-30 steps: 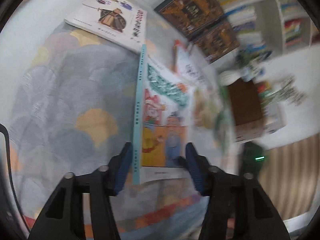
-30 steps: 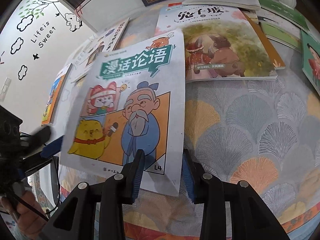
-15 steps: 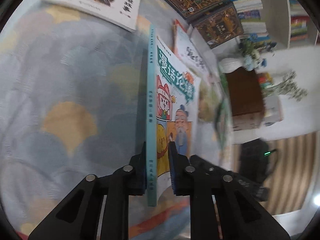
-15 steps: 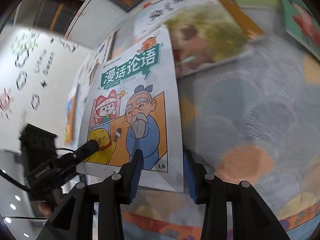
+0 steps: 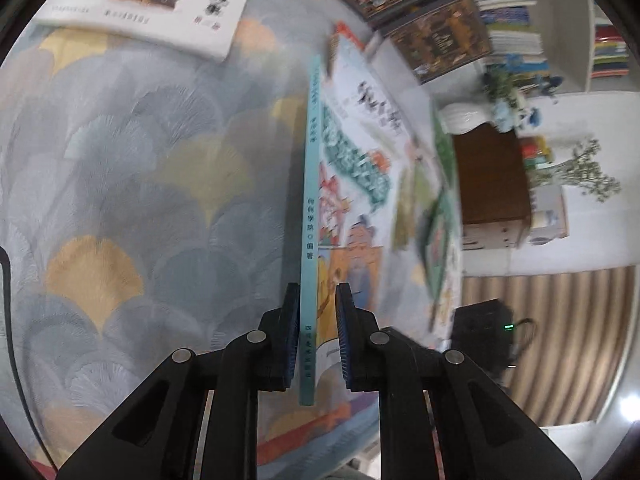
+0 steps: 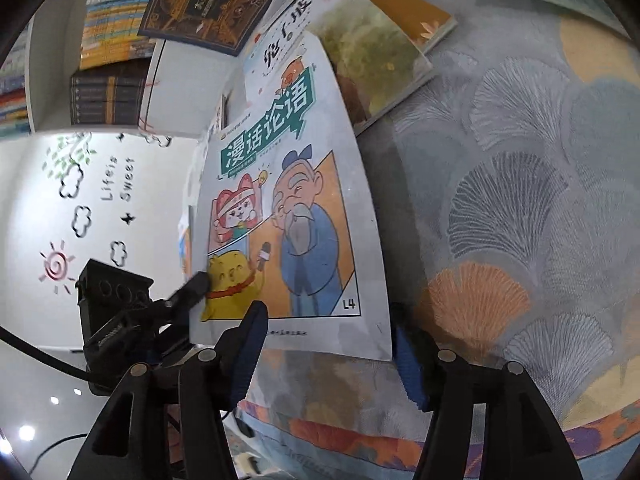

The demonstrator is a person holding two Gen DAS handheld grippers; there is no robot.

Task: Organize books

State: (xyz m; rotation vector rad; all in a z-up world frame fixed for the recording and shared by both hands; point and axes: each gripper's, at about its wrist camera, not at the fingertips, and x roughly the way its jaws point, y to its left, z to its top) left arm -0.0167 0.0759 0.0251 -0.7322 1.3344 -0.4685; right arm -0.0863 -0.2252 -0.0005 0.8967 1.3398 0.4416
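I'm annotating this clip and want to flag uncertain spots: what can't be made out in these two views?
- Comic book: left wrist view shows its teal spine edge-on; cover art is motion-blurred.
- Back cover: hidden in both views.
- Left gripper: in the right wrist view, blur hides where its fingertip meets the cover.
- Green-covered books: smeared, titles unreadable.
- Shelf books: spines too small.
- Right gripper: open; whether its fingers touch the comic book is unclear.

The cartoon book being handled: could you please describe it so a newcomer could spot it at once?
Look at the table with the fan-patterned tablecloth strewn with books. The cartoon book stands on edge, its teal spine clamped in the left gripper. Unlike the flat neighbours, its cover shows a white-bearded old man in blue, a yellow bear and a teal title banner.
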